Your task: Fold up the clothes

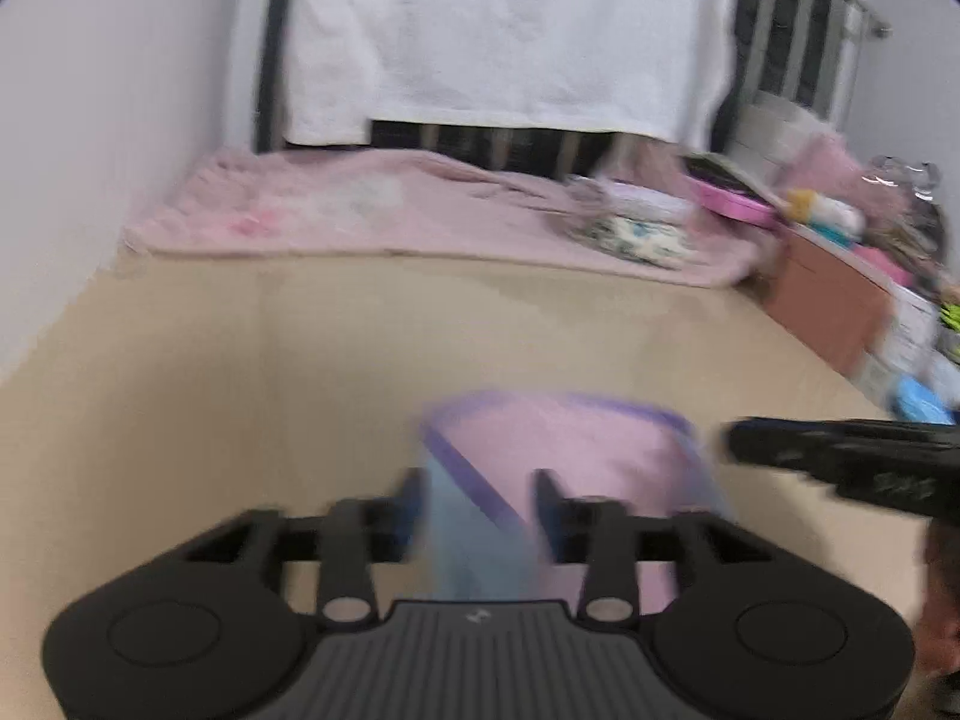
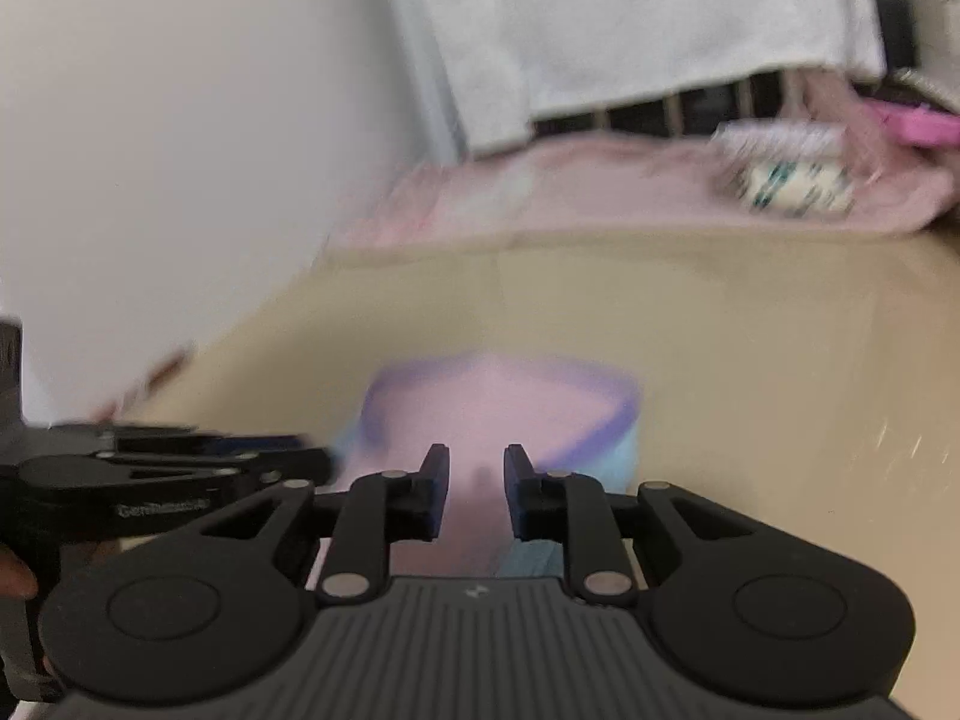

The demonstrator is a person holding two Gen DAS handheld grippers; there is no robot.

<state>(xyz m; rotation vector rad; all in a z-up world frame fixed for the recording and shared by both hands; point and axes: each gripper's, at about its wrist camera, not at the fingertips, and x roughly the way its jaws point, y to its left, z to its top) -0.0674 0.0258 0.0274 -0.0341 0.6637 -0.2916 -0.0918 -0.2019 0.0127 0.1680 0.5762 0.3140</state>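
Pink cloth with purple trim (image 1: 576, 450) lies on the beige bed surface (image 1: 240, 390) between both half-open tools, left tool (image 1: 477, 504) and right tool (image 2: 477, 480), neither visibly gripping; pinch matching corners evenly.

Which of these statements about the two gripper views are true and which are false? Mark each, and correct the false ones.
1. The garment is pink with purple trim. True.
2. It lies on a beige surface. True.
3. The left gripper is clamped shut on nothing. False: its fingers stand apart with cloth between them.
4. A green blanket lies at the far end. False: the blanket is pink.
5. The right gripper has a gap between its fingers. True.
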